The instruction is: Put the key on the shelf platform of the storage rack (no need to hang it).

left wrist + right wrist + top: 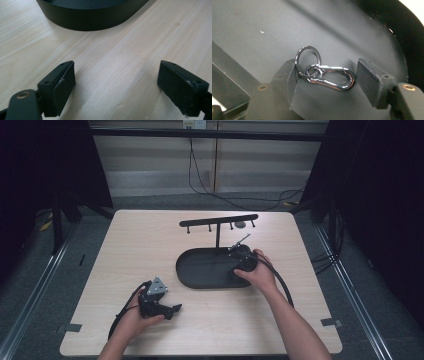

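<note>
A polished metal carabiner clip [332,77] with a round key ring [307,58] is lying on the matte floor of an oval black tray [200,279], between the parted jaws of the right gripper [325,80]; the ring seems to be brushing the left pad, though the angle is leaving that unclear. The tray is sitting on a pale wood-grain table [135,250], a thin black hook rack [218,222] rising from it. The left gripper [116,86] is resting wide open, holding nothing, over bare tabletop near the tray's wall.
</note>
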`<action>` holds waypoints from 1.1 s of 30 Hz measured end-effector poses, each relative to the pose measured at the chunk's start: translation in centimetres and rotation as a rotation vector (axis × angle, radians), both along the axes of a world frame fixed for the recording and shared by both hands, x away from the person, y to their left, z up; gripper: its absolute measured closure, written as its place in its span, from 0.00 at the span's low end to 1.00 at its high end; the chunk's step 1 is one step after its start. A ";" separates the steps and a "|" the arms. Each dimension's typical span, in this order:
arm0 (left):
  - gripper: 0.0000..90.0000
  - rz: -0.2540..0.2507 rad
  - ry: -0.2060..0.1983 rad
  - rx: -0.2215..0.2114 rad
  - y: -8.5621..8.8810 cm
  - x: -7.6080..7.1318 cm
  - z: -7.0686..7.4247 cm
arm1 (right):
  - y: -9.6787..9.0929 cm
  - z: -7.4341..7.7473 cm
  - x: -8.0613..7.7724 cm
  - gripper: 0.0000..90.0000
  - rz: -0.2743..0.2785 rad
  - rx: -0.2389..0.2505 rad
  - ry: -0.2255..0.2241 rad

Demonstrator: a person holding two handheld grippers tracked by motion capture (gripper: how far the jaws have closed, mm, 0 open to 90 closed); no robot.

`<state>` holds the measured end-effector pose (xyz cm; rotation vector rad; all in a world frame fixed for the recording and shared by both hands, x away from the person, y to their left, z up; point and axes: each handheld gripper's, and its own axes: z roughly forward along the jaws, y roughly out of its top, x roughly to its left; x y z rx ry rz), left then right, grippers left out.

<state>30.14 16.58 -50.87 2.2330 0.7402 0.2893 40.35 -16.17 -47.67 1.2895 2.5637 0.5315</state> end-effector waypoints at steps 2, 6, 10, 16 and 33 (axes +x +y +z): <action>0.16 0.000 0.000 0.001 0.0 0.0 0.0 | 0.0 0.1 0.0 0.34 0.000 0.003 -0.009; 0.16 0.000 0.000 0.000 0.0 0.0 0.0 | -0.1 0.2 0.0 0.32 0.004 0.008 -0.016; 0.16 0.000 0.000 0.000 0.0 0.0 0.0 | -0.2 0.3 0.0 0.29 0.005 0.015 -0.013; 0.16 -0.001 0.000 0.001 0.0 0.0 0.0 | -0.2 0.7 -0.3 0.28 0.016 0.025 -0.018; 0.16 -0.001 0.000 0.001 0.0 0.0 0.0 | -1.0 1.9 -1.3 0.28 0.026 0.065 -0.023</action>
